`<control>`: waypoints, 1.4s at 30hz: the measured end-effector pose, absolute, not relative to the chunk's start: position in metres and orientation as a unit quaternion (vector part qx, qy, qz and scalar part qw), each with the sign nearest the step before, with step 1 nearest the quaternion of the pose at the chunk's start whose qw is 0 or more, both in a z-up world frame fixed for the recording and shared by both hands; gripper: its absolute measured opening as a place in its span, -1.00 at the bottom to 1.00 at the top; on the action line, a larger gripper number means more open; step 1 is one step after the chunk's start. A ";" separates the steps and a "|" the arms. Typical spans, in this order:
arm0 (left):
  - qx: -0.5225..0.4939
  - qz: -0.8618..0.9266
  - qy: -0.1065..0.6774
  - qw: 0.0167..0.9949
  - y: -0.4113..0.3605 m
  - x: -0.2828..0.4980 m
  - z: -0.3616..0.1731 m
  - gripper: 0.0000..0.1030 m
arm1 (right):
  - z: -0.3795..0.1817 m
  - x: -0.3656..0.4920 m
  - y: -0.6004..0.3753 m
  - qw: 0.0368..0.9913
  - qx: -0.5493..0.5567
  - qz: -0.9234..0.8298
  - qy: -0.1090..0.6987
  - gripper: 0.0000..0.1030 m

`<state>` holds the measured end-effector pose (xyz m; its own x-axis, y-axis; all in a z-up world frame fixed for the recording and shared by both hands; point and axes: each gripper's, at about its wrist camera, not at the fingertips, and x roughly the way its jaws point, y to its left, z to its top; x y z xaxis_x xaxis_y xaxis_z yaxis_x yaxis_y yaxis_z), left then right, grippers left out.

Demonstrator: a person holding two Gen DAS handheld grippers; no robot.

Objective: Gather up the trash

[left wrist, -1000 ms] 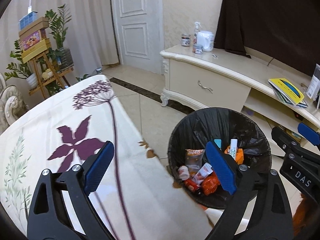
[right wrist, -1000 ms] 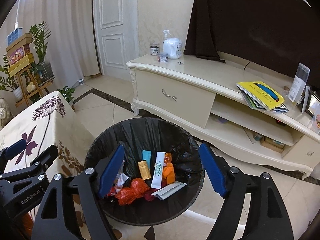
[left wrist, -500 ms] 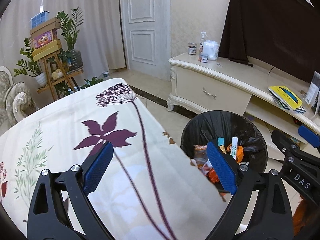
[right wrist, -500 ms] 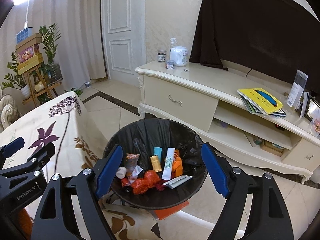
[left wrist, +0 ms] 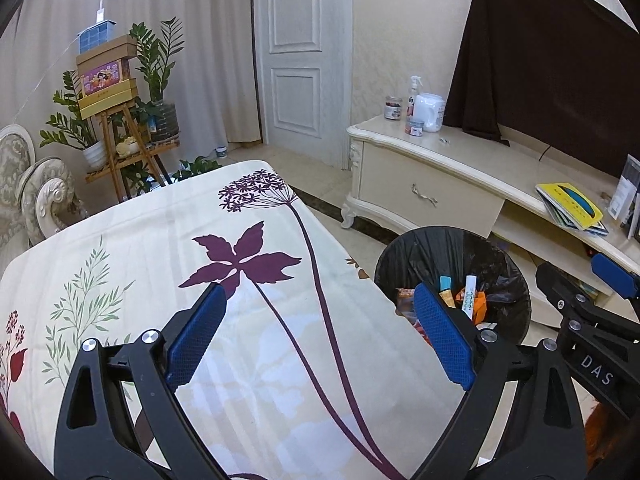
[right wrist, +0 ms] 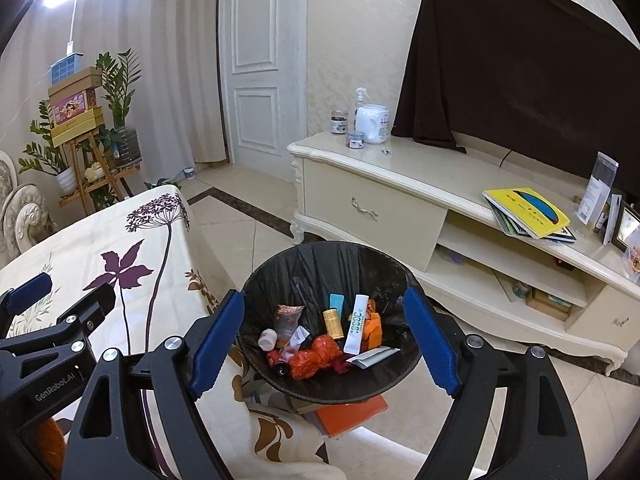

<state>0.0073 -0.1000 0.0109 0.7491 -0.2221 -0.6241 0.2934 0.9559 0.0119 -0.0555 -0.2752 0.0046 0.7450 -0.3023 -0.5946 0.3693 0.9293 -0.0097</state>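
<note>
Beside the floral tablecloth (left wrist: pixel 280 340), the bin (right wrist: pixel 332 264) lies at twelve o'clock beyond the right gripper (right wrist: pixel 324 336), nearer than the left gripper (left wrist: pixel 316 336), both wide open and empty.

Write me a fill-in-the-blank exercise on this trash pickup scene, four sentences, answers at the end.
1. The trash bin is lined with a ____ bag.
2. The yellow book lies on top of the cream ____.
3. Both the left gripper and the right gripper are ____ and hold nothing.
4. The tablecloth is printed with a large ____ leaf.

Missing words: black; cabinet; open; purple
</note>
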 end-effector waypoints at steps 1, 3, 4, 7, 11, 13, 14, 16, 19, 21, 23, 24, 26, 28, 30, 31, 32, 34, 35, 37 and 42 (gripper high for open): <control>0.053 -0.138 0.327 0.933 -0.100 0.007 0.011 0.79 | 0.005 -0.056 -0.275 0.933 0.055 -0.180 0.307 0.54; 0.052 -0.138 0.327 0.933 -0.100 0.007 0.011 0.79 | 0.006 -0.055 -0.275 0.933 0.054 -0.180 0.306 0.55; 0.052 -0.138 0.327 0.934 -0.100 0.007 0.011 0.79 | 0.006 -0.055 -0.274 0.933 0.054 -0.180 0.306 0.55; 0.052 -0.138 0.327 0.934 -0.099 0.006 0.011 0.79 | 0.006 -0.055 -0.273 0.933 0.054 -0.180 0.306 0.55; 0.051 -0.137 0.328 0.933 -0.099 0.007 0.010 0.79 | 0.005 -0.055 -0.273 0.933 0.054 -0.179 0.307 0.55; 0.050 -0.136 0.329 0.933 -0.099 0.008 0.009 0.79 | 0.004 -0.054 -0.272 0.933 0.054 -0.179 0.309 0.55; 0.049 -0.135 0.330 0.933 -0.099 0.008 0.009 0.79 | 0.004 -0.053 -0.272 0.933 0.054 -0.179 0.309 0.55; 0.049 -0.135 0.330 0.933 -0.099 0.008 0.009 0.79 | 0.003 -0.053 -0.272 0.933 0.054 -0.178 0.309 0.55; 0.048 -0.134 0.331 0.933 -0.098 0.008 0.008 0.79 | 0.003 -0.053 -0.271 0.933 0.054 -0.179 0.309 0.55; 0.047 -0.134 0.332 0.932 -0.097 0.010 0.008 0.79 | 0.003 -0.053 -0.271 0.932 0.054 -0.179 0.309 0.55; 0.047 -0.133 0.332 0.933 -0.096 0.011 0.008 0.79 | 0.003 -0.053 -0.271 0.933 0.054 -0.178 0.309 0.55; 0.047 -0.133 0.332 0.933 -0.096 0.011 0.008 0.79 | 0.002 -0.052 -0.271 0.932 0.054 -0.178 0.310 0.55; 0.046 -0.132 0.332 0.933 -0.096 0.011 0.008 0.79 | 0.002 -0.051 -0.270 0.933 0.054 -0.177 0.310 0.55; 0.046 -0.133 0.332 0.933 -0.096 0.011 0.008 0.79 | 0.001 -0.051 -0.268 0.933 0.053 -0.176 0.310 0.55; 0.046 -0.132 0.332 0.933 -0.095 0.010 0.008 0.79 | 0.000 -0.049 -0.267 0.933 0.053 -0.175 0.310 0.55; 0.046 -0.132 0.332 0.933 -0.095 0.011 0.008 0.79 | 0.000 -0.049 -0.267 0.933 0.052 -0.174 0.310 0.55; 0.046 -0.132 0.332 0.933 -0.095 0.011 0.008 0.79 | 0.000 -0.049 -0.266 0.933 0.052 -0.174 0.310 0.55; 0.046 -0.133 0.332 0.933 -0.095 0.011 0.008 0.79 | 0.000 -0.049 -0.267 0.933 0.053 -0.175 0.310 0.55; 0.046 -0.132 0.332 0.933 -0.095 0.011 0.008 0.79 | 0.000 -0.049 -0.266 0.933 0.053 -0.175 0.310 0.55; 0.045 -0.133 0.332 0.933 -0.095 0.011 0.008 0.79 | 0.000 -0.049 -0.266 0.933 0.053 -0.175 0.310 0.55; 0.044 -0.131 0.333 0.933 -0.094 0.012 0.007 0.79 | 0.001 -0.049 -0.267 0.933 0.053 -0.175 0.310 0.55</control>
